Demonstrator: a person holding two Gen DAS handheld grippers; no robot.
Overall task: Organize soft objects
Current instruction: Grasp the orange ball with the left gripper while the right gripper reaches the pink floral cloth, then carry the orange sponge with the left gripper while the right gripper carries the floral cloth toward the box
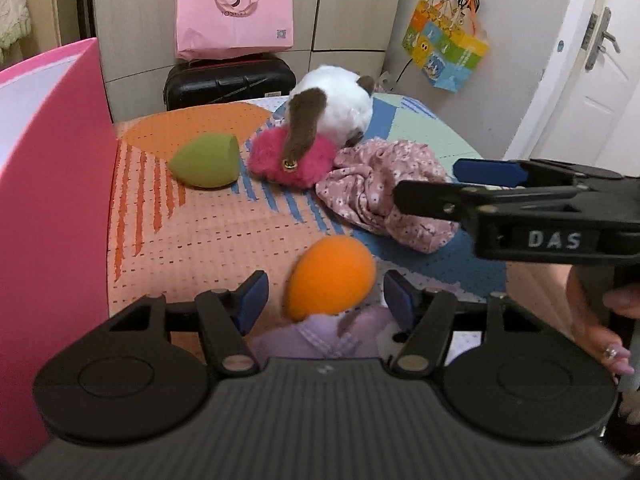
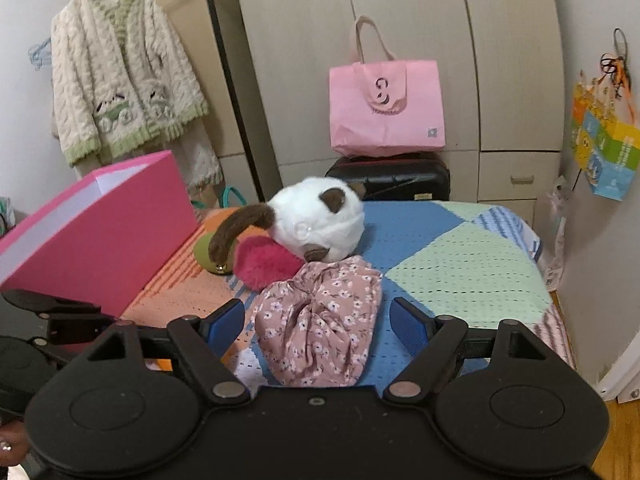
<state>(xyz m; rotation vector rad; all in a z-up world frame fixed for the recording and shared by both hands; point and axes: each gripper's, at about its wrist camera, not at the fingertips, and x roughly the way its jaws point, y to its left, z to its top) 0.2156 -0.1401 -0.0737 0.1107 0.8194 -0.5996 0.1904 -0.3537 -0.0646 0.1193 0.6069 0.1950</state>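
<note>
In the left wrist view my left gripper is open, its blue pads on either side of an orange egg-shaped sponge without touching it. A green sponge, a magenta fluffy piece, a white and brown plush toy and a pink floral cloth lie on the patterned bed cover. My right gripper is open, with the floral cloth between its pads. The right gripper also shows in the left wrist view, above the cloth.
An open pink box stands at the left on the bed. A lilac soft item lies under the left gripper. A black suitcase with a pink tote bag stands behind the bed. The bed's right edge is near a white door.
</note>
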